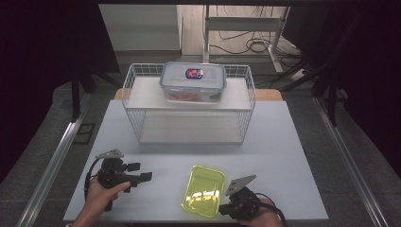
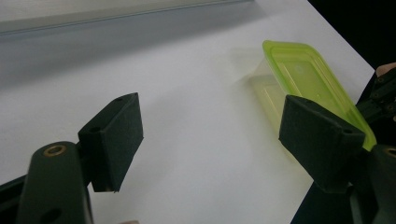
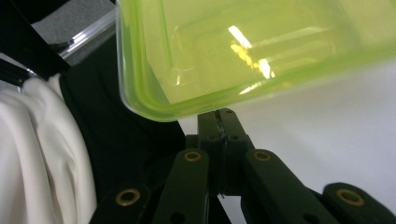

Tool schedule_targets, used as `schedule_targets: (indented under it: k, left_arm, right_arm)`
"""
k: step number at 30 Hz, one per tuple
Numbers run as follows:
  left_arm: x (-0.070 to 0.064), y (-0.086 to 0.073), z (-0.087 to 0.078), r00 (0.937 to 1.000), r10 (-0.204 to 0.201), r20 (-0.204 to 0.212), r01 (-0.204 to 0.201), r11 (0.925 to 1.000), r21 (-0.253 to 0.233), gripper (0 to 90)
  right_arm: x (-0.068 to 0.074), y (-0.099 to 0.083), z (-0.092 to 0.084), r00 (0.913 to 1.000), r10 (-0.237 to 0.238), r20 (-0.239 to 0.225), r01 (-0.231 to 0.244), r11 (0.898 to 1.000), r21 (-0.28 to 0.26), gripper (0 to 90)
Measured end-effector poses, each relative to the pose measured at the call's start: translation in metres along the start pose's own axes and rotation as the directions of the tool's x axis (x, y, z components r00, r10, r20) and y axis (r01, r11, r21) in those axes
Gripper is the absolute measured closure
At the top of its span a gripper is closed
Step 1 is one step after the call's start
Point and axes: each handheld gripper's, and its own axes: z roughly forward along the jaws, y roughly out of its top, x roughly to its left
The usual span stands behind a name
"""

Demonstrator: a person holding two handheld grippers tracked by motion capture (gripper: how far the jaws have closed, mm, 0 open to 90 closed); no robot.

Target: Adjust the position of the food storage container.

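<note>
Now right hand-held gripper (image 1: 226, 207) pinching near rim of green container (image 1: 204, 190), lifted off counter (image 1: 283, 142), long axis running away toward wire basket (image 1: 246, 94). Left hand-held gripper (image 1: 142, 172) spread, empty, well apart at left.

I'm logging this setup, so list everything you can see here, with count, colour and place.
Table: one, white, fills the middle of the high view.
Wire rack: one, white, two-tiered, at the table's far side.
Lidded box: one, clear with blue-edged lid and a label, on the rack's upper shelf; orange contents, unclear what.
Tub: one, translucent yellow-green, without lid, near edge of the table, its rim pinched by the right gripper.
Cables: several, dark, on the floor beyond the table.
Left gripper: one, black, jaws open, over the table's near left.
Right gripper: one, black, shut on the tub's near rim.
Hands: two, at the bottom edge.
</note>
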Motion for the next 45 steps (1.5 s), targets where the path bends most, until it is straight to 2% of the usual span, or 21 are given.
schedule_targets:
  k: [4, 8, 13, 18, 21, 28, 33, 35, 37, 38, 42, 43, 45]
  left_arm:
    - [0.001, 0.000, 0.000, 1.0000, -0.002, -0.001, 0.002, 1.0000, 0.005, 20.7]
    - [0.001, 0.000, 0.000, 1.0000, -0.003, 0.002, 0.003, 1.0000, 0.004, 20.6]
    - [0.002, 0.000, -0.001, 1.0000, -0.004, -0.001, 0.004, 1.0000, 0.003, 20.5]
    - [0.002, 0.000, -0.001, 1.0000, -0.004, -0.003, 0.004, 1.0000, 0.001, 20.5]
    - [0.002, 0.000, -0.001, 1.0000, -0.004, -0.005, 0.004, 1.0000, 0.002, 20.3]
    - [0.002, 0.000, -0.001, 1.0000, -0.004, -0.004, 0.004, 1.0000, 0.001, 20.1]
    - [0.001, 0.000, -0.001, 1.0000, -0.008, 0.000, 0.008, 1.0000, 0.000, 20.0]
    - [0.001, 0.000, -0.001, 1.0000, -0.010, 0.002, 0.010, 1.0000, -0.001, 19.9]
    - [0.001, 0.000, -0.001, 0.9999, -0.013, 0.003, 0.013, 0.9999, -0.001, 19.6]
    - [0.000, 0.000, -0.001, 0.9998, -0.018, 0.003, 0.018, 0.9998, -0.002, 19.6]
    - [-0.001, 0.000, 0.000, 0.9995, -0.031, 0.005, 0.031, 0.9995, -0.004, 18.9]
    - [-0.001, 0.000, 0.001, 0.9992, -0.041, 0.005, 0.041, 0.9992, -0.004, 18.4]
    - [-0.002, 0.000, 0.001, 0.9990, -0.045, 0.005, 0.046, 0.9990, -0.003, 18.2]
  right_arm:
    - [0.008, 0.016, 0.016, 0.9996, -0.012, -0.026, 0.012, 1.000, -0.011, 89.5]
    - [0.015, 0.025, 0.029, 0.9994, -0.012, -0.033, 0.011, 1.000, -0.019, 89.5]
    - [0.022, 0.033, 0.041, 0.9997, -0.009, -0.022, 0.008, 1.000, -0.029, 89.4]
    - [0.025, 0.042, 0.053, 0.9999, 0.015, -0.003, -0.016, 0.998, -0.057, 89.4]
    - [0.025, 0.049, 0.063, 0.9983, 0.058, 0.006, -0.057, 0.995, -0.083, 89.4]
    - [0.026, 0.053, 0.072, 0.9978, 0.066, 0.006, -0.065, 0.994, -0.090, 89.4]
    - [0.030, 0.044, 0.055, 0.9978, 0.064, -0.017, -0.066, 0.991, -0.119, 89.3]
    - [0.029, 0.038, 0.040, 0.9977, 0.065, -0.019, -0.067, 0.987, -0.147, 89.3]
    - [0.024, 0.030, 0.019, 0.9962, 0.084, -0.021, -0.087, 0.978, -0.189, 89.3]
    - [0.024, 0.030, 0.019, 0.9962, 0.084, -0.021, -0.087, 0.978, -0.189, 89.3]
    - [0.005, 0.018, -0.011, 0.9900, 0.141, -0.003, -0.137, 0.956, -0.261, 89.3]
    - [-0.009, 0.014, -0.022, 0.9839, 0.179, 0.010, -0.168, 0.941, -0.293, 89.0]
    - [-0.014, 0.012, -0.025, 0.9818, 0.189, 0.017, -0.176, 0.937, -0.301, 88.5]
